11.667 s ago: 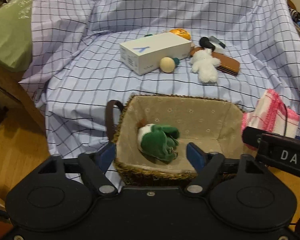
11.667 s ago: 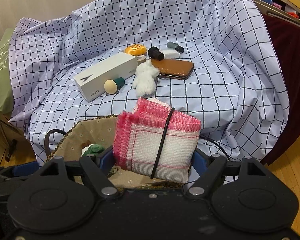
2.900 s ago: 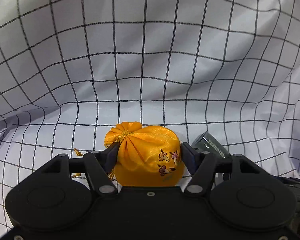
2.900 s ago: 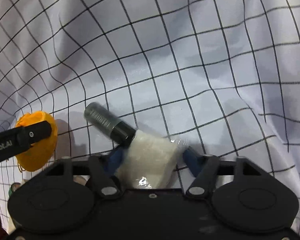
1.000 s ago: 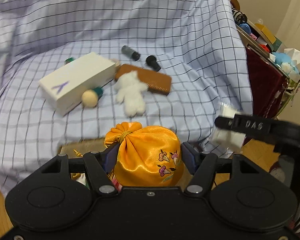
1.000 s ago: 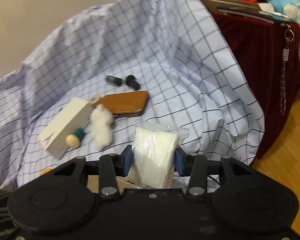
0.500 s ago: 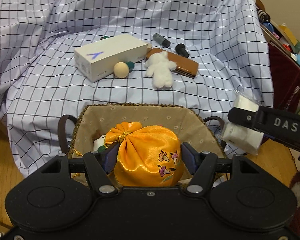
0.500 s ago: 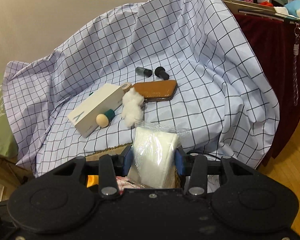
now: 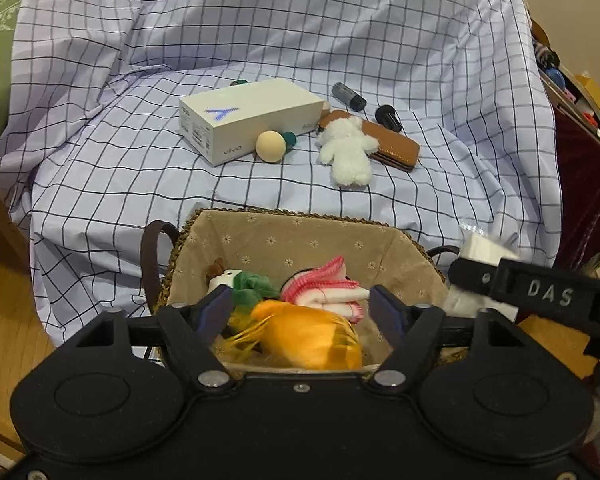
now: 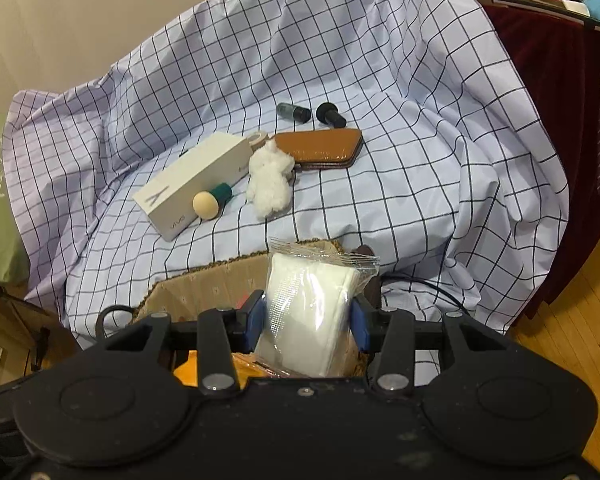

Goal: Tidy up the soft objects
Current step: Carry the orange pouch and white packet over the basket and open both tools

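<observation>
the right wrist view sees only the far rim of the lined basket [image 10: 204, 280]; the left wrist view shows its inside. there the orange pouch [image 9: 308, 340], blurred, lies between the opening, untouching left gripper [image 9: 302, 310]. the right gripper [image 10: 306, 322] pinches the bagged white cloth [image 10: 308, 312] above the basket's right end.

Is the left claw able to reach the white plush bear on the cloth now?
Probably yes: the left claw is opening with the orange pouch loose below, and the white plush bear lies uncovered just beyond the basket.
</observation>
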A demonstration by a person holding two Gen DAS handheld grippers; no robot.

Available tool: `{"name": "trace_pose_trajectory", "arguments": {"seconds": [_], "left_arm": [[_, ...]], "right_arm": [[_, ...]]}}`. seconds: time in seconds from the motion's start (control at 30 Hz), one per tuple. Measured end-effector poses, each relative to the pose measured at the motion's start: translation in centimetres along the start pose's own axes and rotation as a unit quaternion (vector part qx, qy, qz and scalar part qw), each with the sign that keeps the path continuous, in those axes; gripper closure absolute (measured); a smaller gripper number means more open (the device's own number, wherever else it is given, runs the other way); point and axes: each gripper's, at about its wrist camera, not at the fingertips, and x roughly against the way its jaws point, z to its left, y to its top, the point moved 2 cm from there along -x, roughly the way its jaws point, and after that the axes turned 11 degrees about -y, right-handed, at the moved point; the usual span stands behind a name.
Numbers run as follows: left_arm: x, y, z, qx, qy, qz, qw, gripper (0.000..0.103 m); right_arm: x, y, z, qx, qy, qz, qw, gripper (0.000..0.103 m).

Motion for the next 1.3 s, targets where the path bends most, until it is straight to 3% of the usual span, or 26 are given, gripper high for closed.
{"name": "trace_pose_trajectory", "arguments": {"seconds": [0.4, 0.73, 1.3], "left_arm": [[0.68, -0.05, 0.78, 0.021, 0.028, -0.020, 0.9992, 0.024], [0.84, -0.08, 0.83, 0.021, 0.033, -0.022, 0.9990, 0.024], [1.02, 0.00, 0.71, 0.014, 0.039, -0.027, 0.9988, 0.023]], "right_arm": [[-0.64, -0.74, 0.81, 0.026, -0.001, 0.023, 0.999, 0.057], [-0.45, -0.52, 0.28, 0.015, 0.002, 0.015, 1.000, 0.048], [-0.35, -0.51, 0.16, 0.010, 0.002, 0.014, 1.000, 0.045]]}}
